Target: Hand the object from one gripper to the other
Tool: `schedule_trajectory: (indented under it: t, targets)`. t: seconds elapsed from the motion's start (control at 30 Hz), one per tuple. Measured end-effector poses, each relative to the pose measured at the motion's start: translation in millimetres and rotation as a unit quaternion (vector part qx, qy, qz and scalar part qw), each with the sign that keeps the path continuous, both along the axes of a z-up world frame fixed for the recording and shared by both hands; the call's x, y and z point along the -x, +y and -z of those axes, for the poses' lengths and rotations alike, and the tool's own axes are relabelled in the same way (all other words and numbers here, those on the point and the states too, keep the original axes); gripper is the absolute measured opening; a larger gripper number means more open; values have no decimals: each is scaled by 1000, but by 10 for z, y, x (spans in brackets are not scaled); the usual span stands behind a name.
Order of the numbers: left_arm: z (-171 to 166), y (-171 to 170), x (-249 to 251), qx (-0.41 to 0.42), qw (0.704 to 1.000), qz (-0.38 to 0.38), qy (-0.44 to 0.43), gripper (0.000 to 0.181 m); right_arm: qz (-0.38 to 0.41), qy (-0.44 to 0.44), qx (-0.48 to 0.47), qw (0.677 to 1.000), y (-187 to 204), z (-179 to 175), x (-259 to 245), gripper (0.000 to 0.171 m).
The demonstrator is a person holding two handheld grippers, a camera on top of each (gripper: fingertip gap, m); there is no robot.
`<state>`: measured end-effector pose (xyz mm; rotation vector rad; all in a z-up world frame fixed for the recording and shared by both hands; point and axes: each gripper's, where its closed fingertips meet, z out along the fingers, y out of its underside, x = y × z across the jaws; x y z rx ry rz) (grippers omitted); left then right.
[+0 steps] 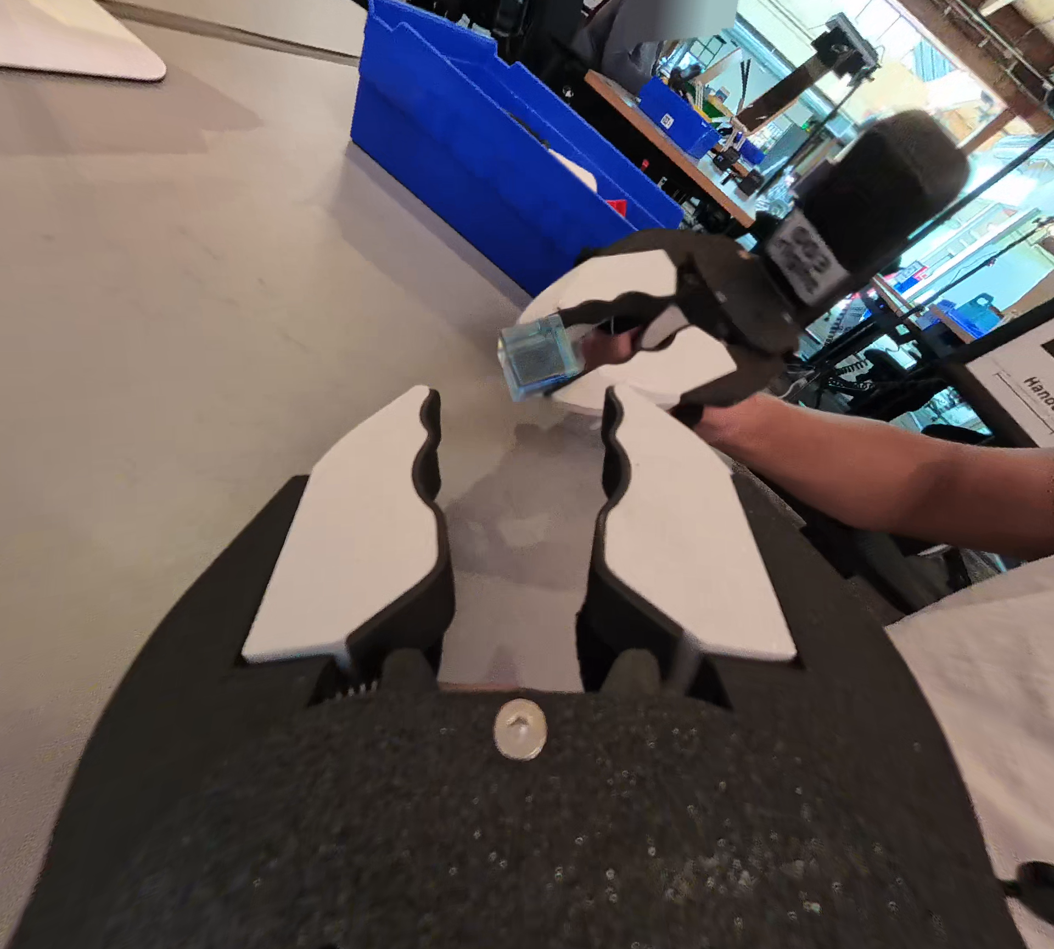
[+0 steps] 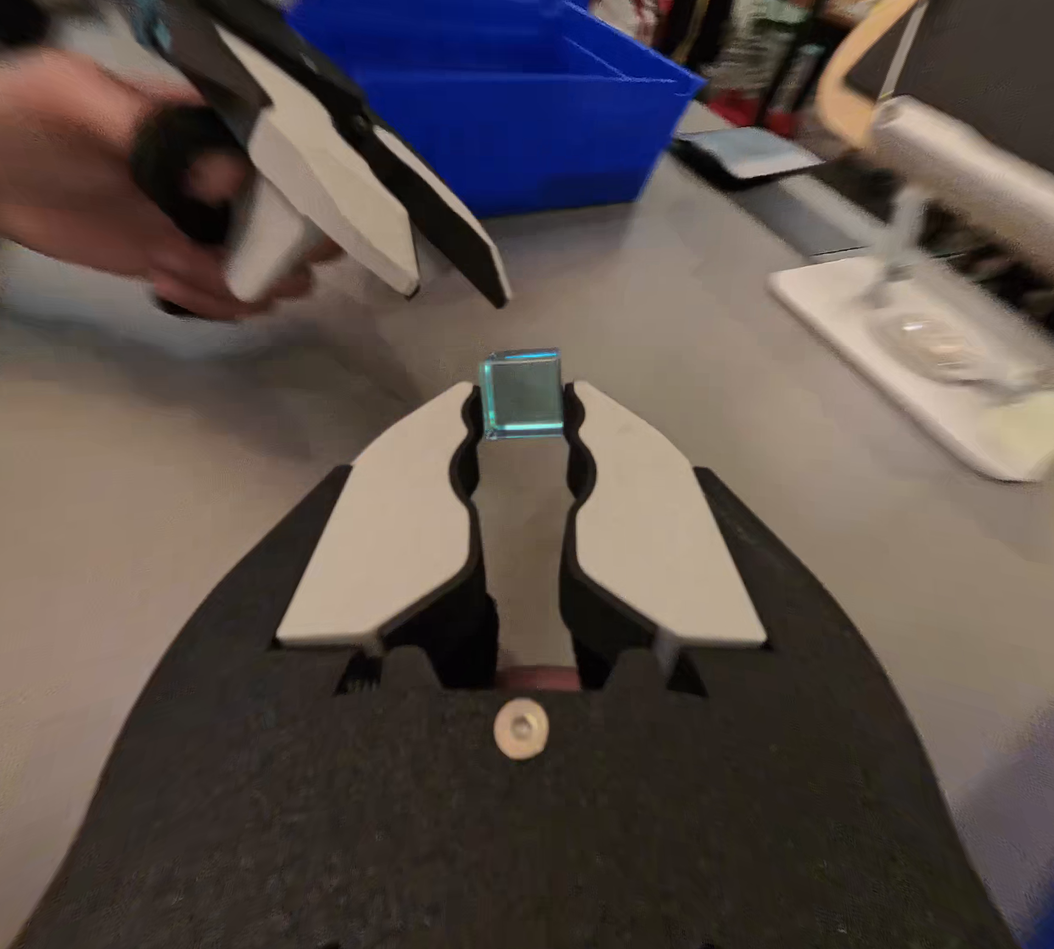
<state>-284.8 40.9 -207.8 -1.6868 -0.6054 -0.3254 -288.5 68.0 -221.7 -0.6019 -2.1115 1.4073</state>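
Pinching clear cube (image 2: 522, 396) at its tips, right gripper (image 2: 520, 397), left gripper (image 1: 520, 402) spread, empty, near

**Cube held beyond the parted left fingers**

The left hand-held gripper (image 1: 519, 400) is seen with its white fingers (image 1: 365, 517) spread apart, nothing between them. Just beyond their tips, a clear bluish cube (image 1: 539, 360) is clamped at the tip of the right hand-held gripper (image 1: 562, 351), above the grey desk (image 1: 171, 323). A blue bin (image 1: 485, 163) is set farther back on the desk.
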Motion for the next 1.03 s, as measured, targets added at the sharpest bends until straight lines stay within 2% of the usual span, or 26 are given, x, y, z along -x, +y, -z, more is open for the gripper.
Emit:
schedule_trajectory:
  t: [0.1,0.23,0.33,0.53,0.7,0.8,0.87,0.93,1.0,1.03]
  targets:
    - [45,35,-13,19,1000,-6,6,51,53,115,-143,982,9,19,40,27]
    - [97,91,-66,43,999,1,18,49,58,216,-278,934,-148,86,-9,27]
    - [177,102,-95,70,997,9,31,37,57,228,-292,927,-265,108,-29,27]
    - [209,39,-72,77,996,14,34,28,55,226,-280,931,-353,78,-34,27]
    - [217,9,-90,88,995,33,39,27,48,214,-238,946,-379,81,-56,27]
    - [82,-12,-108,28,998,53,5,27,41,197,-196,960,-331,46,-77,38]
    - [-117,-27,-228,-44,993,109,-28,27,29,185,-142,972,-298,-28,-113,39]
    - [-398,-84,-367,-139,975,165,-48,27,-16,127,-51,990,-319,-103,-207,39]
    - [-702,-194,-566,-234,936,247,-91,27,-72,26,56,995,-354,-181,-310,38]
    - [-847,-261,-635,-280,913,277,-106,27,-102,-31,115,988,-373,-240,-363,38]
